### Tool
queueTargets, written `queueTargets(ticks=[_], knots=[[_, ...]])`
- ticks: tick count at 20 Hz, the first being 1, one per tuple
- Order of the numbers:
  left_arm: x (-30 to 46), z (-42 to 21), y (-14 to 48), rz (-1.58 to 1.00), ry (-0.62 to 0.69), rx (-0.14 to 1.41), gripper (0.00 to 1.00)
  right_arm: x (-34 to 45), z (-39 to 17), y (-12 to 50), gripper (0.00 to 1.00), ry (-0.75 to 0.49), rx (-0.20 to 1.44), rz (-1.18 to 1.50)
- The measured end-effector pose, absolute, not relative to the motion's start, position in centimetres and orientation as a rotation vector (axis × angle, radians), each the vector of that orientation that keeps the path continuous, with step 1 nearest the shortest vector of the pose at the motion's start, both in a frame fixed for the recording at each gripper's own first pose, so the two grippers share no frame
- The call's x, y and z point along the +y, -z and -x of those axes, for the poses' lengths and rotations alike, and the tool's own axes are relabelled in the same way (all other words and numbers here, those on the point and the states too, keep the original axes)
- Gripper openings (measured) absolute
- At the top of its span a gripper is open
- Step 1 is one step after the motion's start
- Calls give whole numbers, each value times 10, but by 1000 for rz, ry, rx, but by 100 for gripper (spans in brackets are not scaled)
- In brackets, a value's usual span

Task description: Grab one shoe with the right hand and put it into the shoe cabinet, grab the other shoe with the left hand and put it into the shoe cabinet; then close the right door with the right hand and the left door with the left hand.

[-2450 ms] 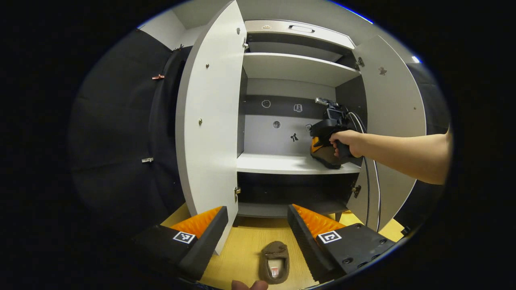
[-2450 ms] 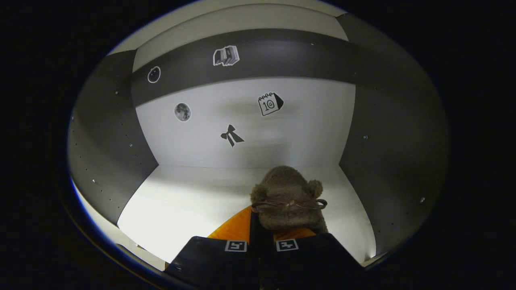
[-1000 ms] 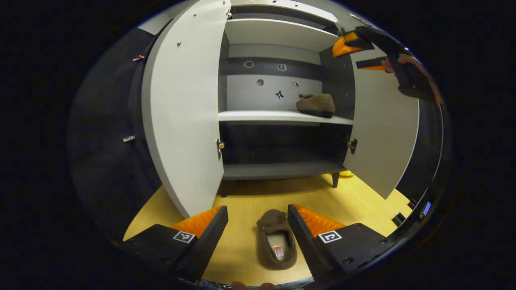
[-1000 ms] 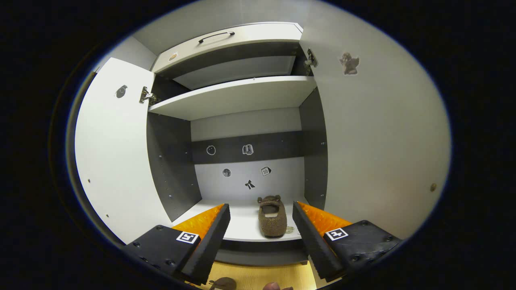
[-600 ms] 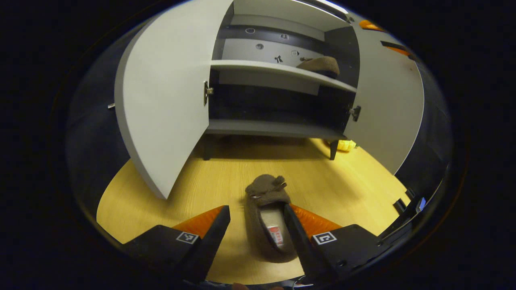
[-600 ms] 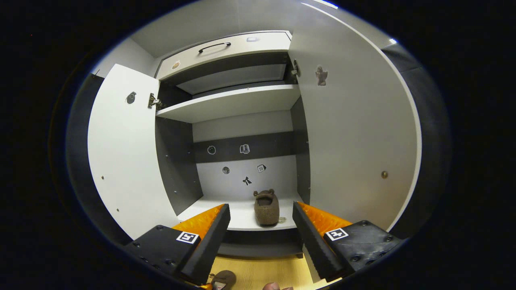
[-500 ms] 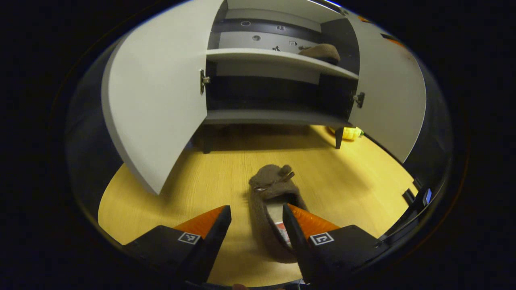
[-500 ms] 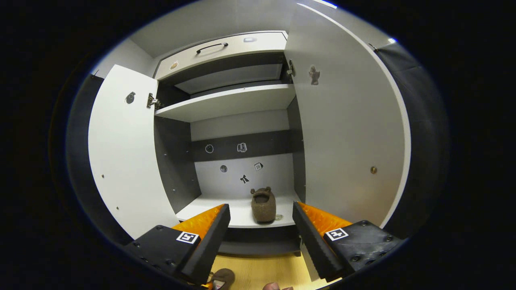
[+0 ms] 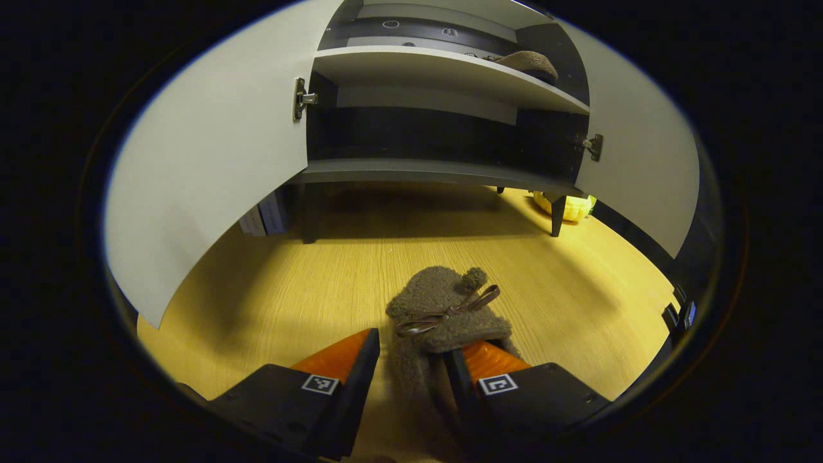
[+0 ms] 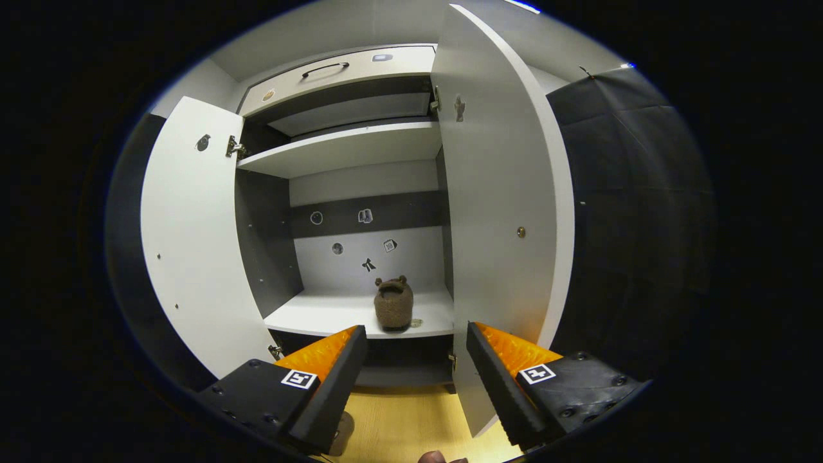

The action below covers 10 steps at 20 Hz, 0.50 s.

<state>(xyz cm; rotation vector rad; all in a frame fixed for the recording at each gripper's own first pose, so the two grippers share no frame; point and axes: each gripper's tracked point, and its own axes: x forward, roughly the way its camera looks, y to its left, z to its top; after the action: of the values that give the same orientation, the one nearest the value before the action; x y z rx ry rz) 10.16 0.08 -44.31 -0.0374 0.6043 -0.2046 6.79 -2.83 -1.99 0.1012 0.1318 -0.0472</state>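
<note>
Straddling the floor slipper [image 9: 443, 315], the left hand-held gripper [image 9: 411, 360] stays spread below both open doors [image 9: 218, 148].

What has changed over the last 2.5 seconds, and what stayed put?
The right hand-held gripper let go of the first shoe on the cabinet's middle shelf, backed out and now stands open. The left hand-held gripper dropped toward the floor and its fingers now straddle one side wall of the second shoe, one finger inside it. Both cabinet doors remain open; the second shoe is still on the floor.
</note>
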Motion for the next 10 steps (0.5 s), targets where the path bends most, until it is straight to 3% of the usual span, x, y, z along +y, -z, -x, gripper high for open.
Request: queueTargets(ticks=[2,3,4,5,6,7,10], knots=[[-1,-105,447,33,199,614,52,-28,-65,23,98,42,139,-95],[2,-106,450,9,178,623,40,-28,-64,24,98,39,141,-97],[6,-108,450,-10,159,632,36,-28,-65,25,98,38,145,-101],[9,-110,449,-23,140,638,21,-28,-64,26,98,35,148,-109],[10,-109,446,-25,130,647,14,-29,-64,27,98,34,150,-115],[9,-107,442,-20,122,655,9,-29,-64,28,98,33,150,-118],[11,-106,415,-25,99,651,8,-30,-61,27,98,23,144,-112]])
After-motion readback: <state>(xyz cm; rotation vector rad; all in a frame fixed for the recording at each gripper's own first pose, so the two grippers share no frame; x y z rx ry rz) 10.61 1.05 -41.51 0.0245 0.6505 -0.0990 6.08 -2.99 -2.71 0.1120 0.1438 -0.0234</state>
